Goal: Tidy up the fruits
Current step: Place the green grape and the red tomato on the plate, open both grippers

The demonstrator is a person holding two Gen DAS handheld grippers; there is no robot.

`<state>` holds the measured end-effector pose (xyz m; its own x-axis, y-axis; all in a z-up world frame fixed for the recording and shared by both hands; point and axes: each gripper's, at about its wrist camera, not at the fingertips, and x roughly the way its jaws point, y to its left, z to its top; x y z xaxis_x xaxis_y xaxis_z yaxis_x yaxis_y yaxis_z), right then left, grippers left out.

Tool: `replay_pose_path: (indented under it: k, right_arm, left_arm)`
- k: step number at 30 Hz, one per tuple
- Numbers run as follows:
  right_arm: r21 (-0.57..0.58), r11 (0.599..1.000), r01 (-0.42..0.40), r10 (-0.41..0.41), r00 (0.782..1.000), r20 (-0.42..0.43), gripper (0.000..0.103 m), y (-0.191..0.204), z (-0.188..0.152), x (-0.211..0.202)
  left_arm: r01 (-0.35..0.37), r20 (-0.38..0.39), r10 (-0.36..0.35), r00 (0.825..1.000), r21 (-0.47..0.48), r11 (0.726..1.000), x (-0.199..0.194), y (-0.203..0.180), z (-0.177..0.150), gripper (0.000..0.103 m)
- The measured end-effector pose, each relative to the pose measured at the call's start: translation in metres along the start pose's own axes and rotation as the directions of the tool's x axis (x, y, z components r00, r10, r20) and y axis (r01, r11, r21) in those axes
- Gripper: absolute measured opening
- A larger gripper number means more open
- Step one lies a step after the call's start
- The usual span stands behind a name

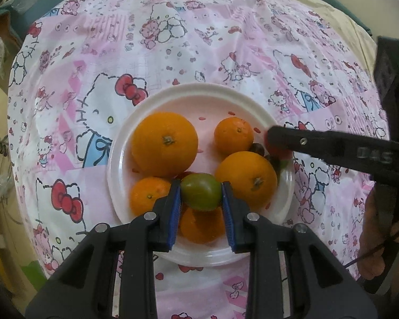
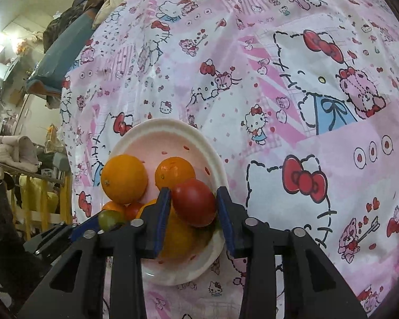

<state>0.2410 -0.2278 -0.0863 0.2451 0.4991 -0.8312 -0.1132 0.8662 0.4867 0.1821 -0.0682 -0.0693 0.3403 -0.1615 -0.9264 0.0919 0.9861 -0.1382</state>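
A white plate [image 1: 135,138] on the Hello Kitty cloth holds several oranges, the largest [image 1: 164,144] at its left. My left gripper [image 1: 201,192] is shut on a green tomato [image 1: 201,192] over the plate's near side. My right gripper [image 2: 194,203] is shut on a red tomato [image 2: 194,202] above the plate's right edge [image 2: 215,159]. In the left wrist view the right gripper's finger [image 1: 306,143] reaches in from the right and hides most of the red tomato. The green tomato [image 2: 109,219] and the left gripper show at lower left in the right wrist view.
The pink Hello Kitty cloth [image 1: 199,40] covers the whole surface around the plate. Dark small fruits [image 1: 258,147] lie at the plate's right side. Room clutter and a rack [image 2: 26,180] stand beyond the cloth's left edge.
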Motion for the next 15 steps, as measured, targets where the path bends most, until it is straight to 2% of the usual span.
replay_pose_path:
  k: [1,3,6,8,9,15]
  right_arm:
    - [-0.002,1.0,-0.007,0.007,1.0,0.016,0.058,0.001,0.0,-0.004]
    - [-0.004,1.0,-0.005,0.005,1.0,0.026,0.058,0.003,0.001,-0.008]
    - [-0.003,1.0,-0.018,0.018,0.999,0.034,0.058,0.004,0.002,-0.013]
    - [-0.007,1.0,-0.015,0.016,0.999,0.034,0.058,0.005,0.001,-0.015]
    - [-0.008,1.0,-0.016,0.016,0.999,0.034,0.058,0.005,0.002,-0.016]
    - [-0.015,1.0,-0.015,0.016,0.999,0.052,0.058,0.008,0.0,-0.028]
  left_arm:
    - [0.0,-0.007,0.0,1.0,0.001,1.0,0.001,0.0,0.0,0.026]
    - [-0.011,-0.014,0.011,1.0,0.002,1.0,0.003,-0.001,-0.001,0.028]
    - [0.002,-0.009,-0.002,1.0,-0.004,1.0,0.001,0.0,-0.002,0.041]
    - [-0.027,0.005,0.027,1.0,-0.002,1.0,-0.003,0.0,-0.002,0.069]
    - [-0.035,0.018,0.035,0.999,0.0,0.999,-0.006,0.0,-0.003,0.072]
    - [-0.044,0.062,0.044,0.997,0.006,0.999,-0.025,0.004,-0.007,0.073]
